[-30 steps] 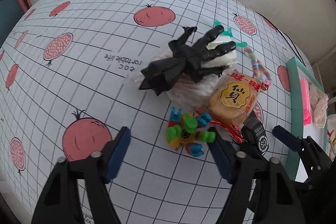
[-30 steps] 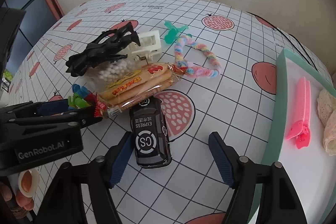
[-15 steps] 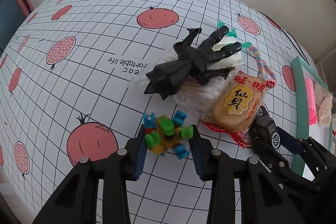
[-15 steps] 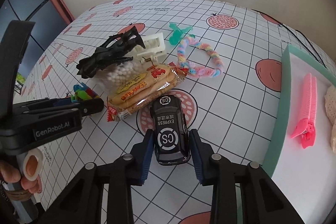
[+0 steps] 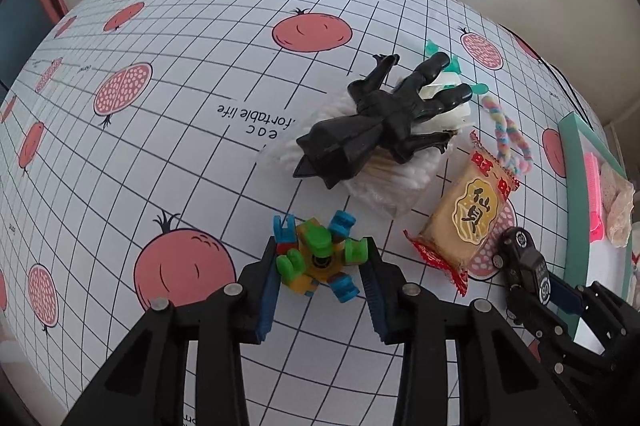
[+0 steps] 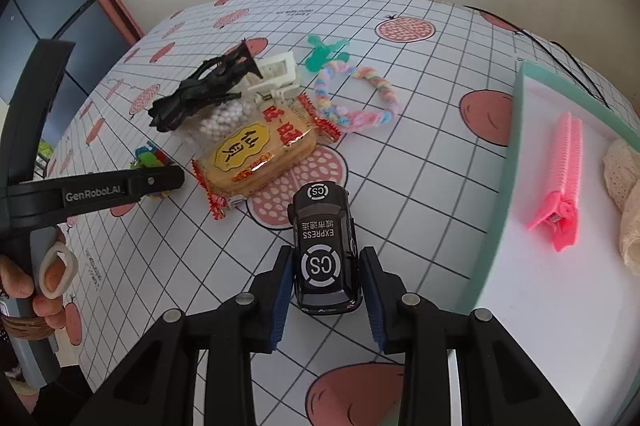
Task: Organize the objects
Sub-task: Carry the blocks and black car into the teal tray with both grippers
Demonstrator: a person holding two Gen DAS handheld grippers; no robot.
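Observation:
My left gripper [image 5: 320, 266] is shut on a colourful block toy [image 5: 318, 258] of green, blue and yellow pieces, on the tablecloth. My right gripper [image 6: 325, 274] is shut on a black toy car [image 6: 323, 246] marked CS EXPRESS, lifted a little above the cloth; the car also shows in the left wrist view [image 5: 524, 266]. A black toy figure [image 5: 376, 122] lies on a bag of cotton swabs [image 5: 384, 182]. A snack packet [image 6: 256, 154] lies beside them. A pastel braided rope [image 6: 356, 98] and a green clip [image 6: 322, 56] lie further back.
A white tray with a teal rim [image 6: 508, 194] stands at the right, holding a pink hair clip [image 6: 560, 166] and cream lace cloth [image 6: 624, 194]. A white plastic frame [image 6: 278, 72] lies behind the figure. The pomegranate-print cloth [image 5: 160, 106] covers the table.
Both grippers have closed from wide open: the left onto the block toy, the right onto the toy car. The right gripper has pulled the car back and up from the snack packet.

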